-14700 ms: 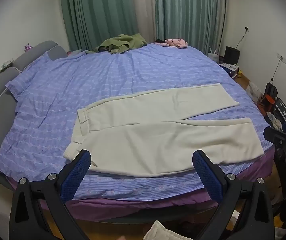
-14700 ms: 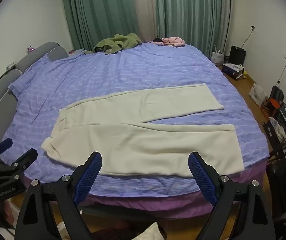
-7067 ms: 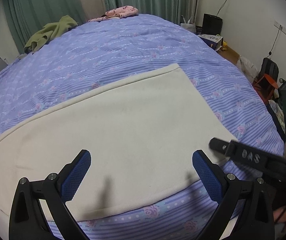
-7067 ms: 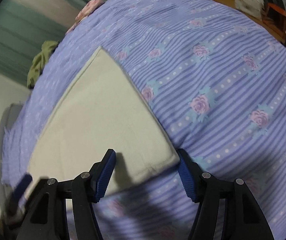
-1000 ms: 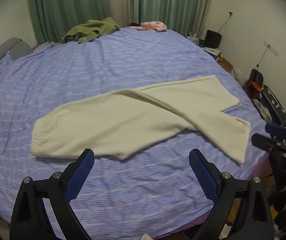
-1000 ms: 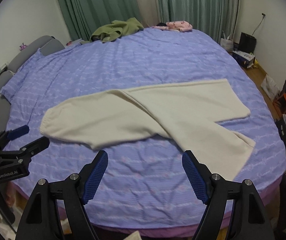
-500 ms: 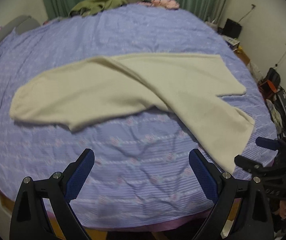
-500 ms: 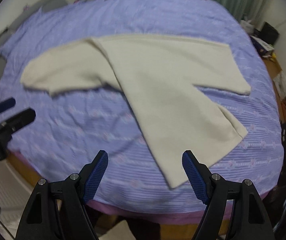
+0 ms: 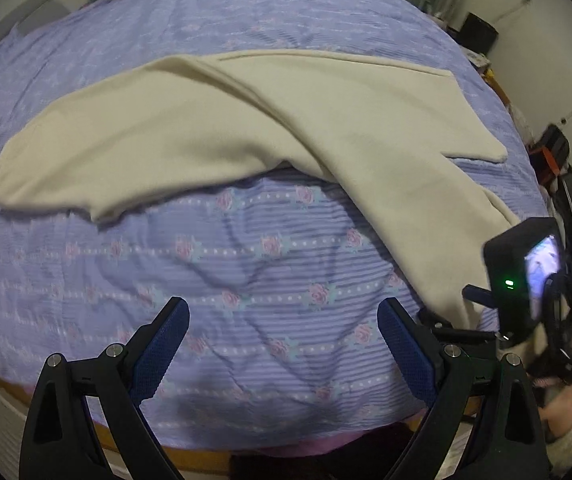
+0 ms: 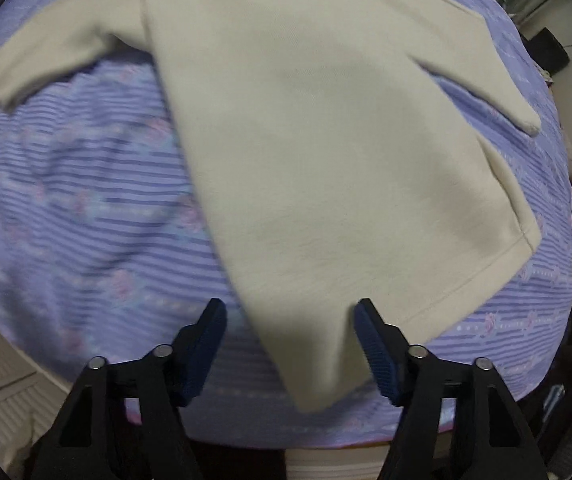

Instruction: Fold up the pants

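Pants [image 10: 326, 160] hem corner lies between closing right hand-held gripper [image 10: 288, 344] pads.

Dim, even indoor light with no visible source. Strong fisheye distortion bows the bed [image 9: 246, 280] into a dome, and black vignetting fills the corners of both views. The right wrist view is smeared by motion blur, worst at left on the striped cover. Soft shadows lie under the pants [image 10: 326, 160] edges. No glare.
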